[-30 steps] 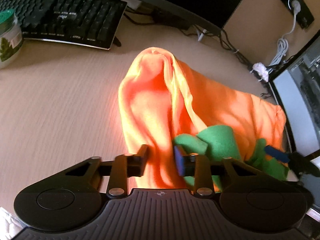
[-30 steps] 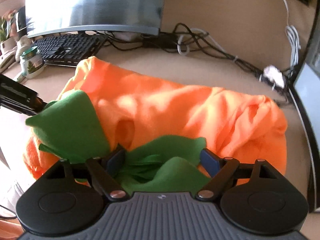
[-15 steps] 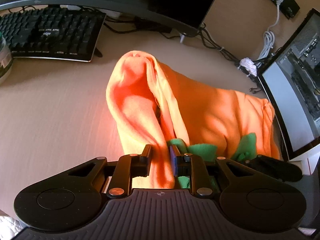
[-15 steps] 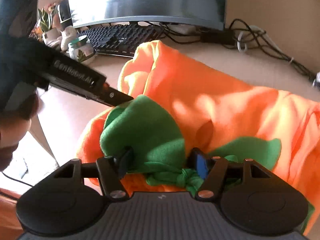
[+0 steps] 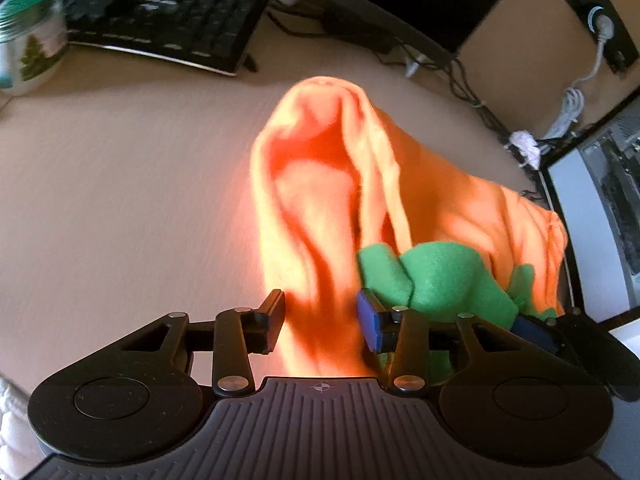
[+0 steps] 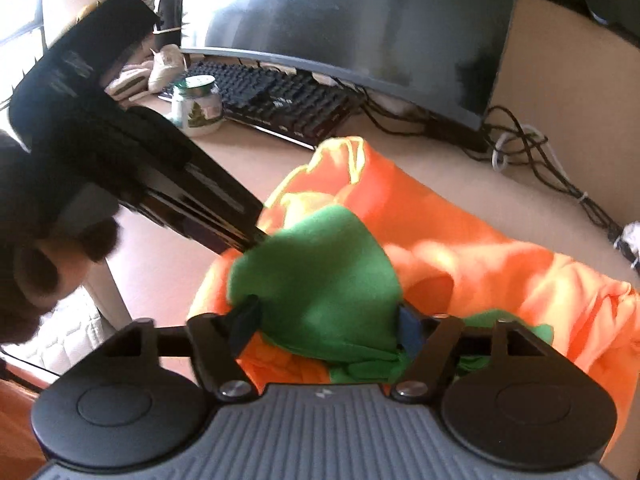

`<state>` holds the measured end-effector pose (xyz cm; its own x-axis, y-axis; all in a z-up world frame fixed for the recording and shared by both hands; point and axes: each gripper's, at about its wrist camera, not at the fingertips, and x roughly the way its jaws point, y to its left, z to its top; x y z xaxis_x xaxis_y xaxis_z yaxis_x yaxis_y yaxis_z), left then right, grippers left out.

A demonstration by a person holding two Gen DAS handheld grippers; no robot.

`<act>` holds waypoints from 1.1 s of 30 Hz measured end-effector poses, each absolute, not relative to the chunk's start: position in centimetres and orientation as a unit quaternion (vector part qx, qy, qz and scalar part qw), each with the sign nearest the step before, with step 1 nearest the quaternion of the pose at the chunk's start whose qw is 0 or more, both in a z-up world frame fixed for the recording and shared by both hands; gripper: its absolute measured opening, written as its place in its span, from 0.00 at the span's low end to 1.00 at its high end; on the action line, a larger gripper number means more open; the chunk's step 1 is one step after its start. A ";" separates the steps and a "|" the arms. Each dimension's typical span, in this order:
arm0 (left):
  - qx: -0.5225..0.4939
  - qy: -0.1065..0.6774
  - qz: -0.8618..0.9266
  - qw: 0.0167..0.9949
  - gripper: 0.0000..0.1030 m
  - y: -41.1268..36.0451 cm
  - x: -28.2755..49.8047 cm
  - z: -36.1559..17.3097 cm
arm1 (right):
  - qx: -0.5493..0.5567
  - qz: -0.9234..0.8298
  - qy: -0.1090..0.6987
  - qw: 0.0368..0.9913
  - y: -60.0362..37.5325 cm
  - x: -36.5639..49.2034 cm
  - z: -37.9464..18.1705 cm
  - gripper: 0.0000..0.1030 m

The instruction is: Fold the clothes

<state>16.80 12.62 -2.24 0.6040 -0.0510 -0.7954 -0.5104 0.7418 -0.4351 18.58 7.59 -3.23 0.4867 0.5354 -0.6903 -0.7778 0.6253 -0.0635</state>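
Note:
An orange fleece garment (image 5: 320, 200) with green trim (image 5: 444, 276) lies bunched on the wooden desk (image 5: 120, 200). A raised orange fold runs between the fingers of my left gripper (image 5: 322, 320), whose jaws are opening; the pads look loose on it. In the right wrist view a green flap (image 6: 320, 272) of the garment (image 6: 480, 264) bulges between the wide fingers of my right gripper (image 6: 326, 322), whose jaws are also opening. The left gripper's black body (image 6: 160, 168), held by a hand, reaches into the cloth from the left. One right-gripper finger (image 5: 534, 330) shows beside the green trim.
Behind the garment stand a black keyboard (image 6: 280, 100), a curved monitor (image 6: 360, 32) and a jar with a green lid (image 5: 32, 40). Cables (image 6: 540, 168) trail along the back wall. A computer case (image 5: 600, 200) borders the desk on the right.
The left jaws, pinched on the orange fold half a second ago, stand wider now. The right gripper has swung left with the green flap between its fingers, bringing the left gripper close in its view.

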 end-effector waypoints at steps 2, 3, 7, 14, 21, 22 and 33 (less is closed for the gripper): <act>-0.345 0.426 0.128 0.827 0.27 12.6 17.3 -2.3 | -0.200 0.394 0.308 0.842 7.7 17.9 -2.9 0.81; -0.362 0.427 0.121 0.820 0.25 12.7 17.5 -2.2 | -0.210 0.397 0.299 0.842 8.0 17.5 -2.8 0.81; -0.429 0.422 0.091 0.793 0.17 13.4 18.3 -1.6 | -0.264 0.416 0.269 0.827 9.8 16.2 -3.3 0.91; -0.469 0.430 0.039 0.770 0.22 13.0 19.6 -1.5 | -0.248 0.362 0.308 0.844 9.8 18.4 -5.9 0.61; -0.413 0.379 0.017 0.828 0.82 14.5 18.9 2.5 | 0.064 0.309 0.456 0.832 2.5 24.9 -5.3 0.33; -0.406 0.373 0.024 0.834 0.89 15.1 18.8 2.9 | 0.133 0.297 0.477 0.816 0.8 25.8 -5.7 0.33; -0.407 0.427 0.061 0.805 0.91 14.9 25.9 -1.5 | 0.425 0.254 0.527 0.691 -6.6 26.3 -9.7 0.27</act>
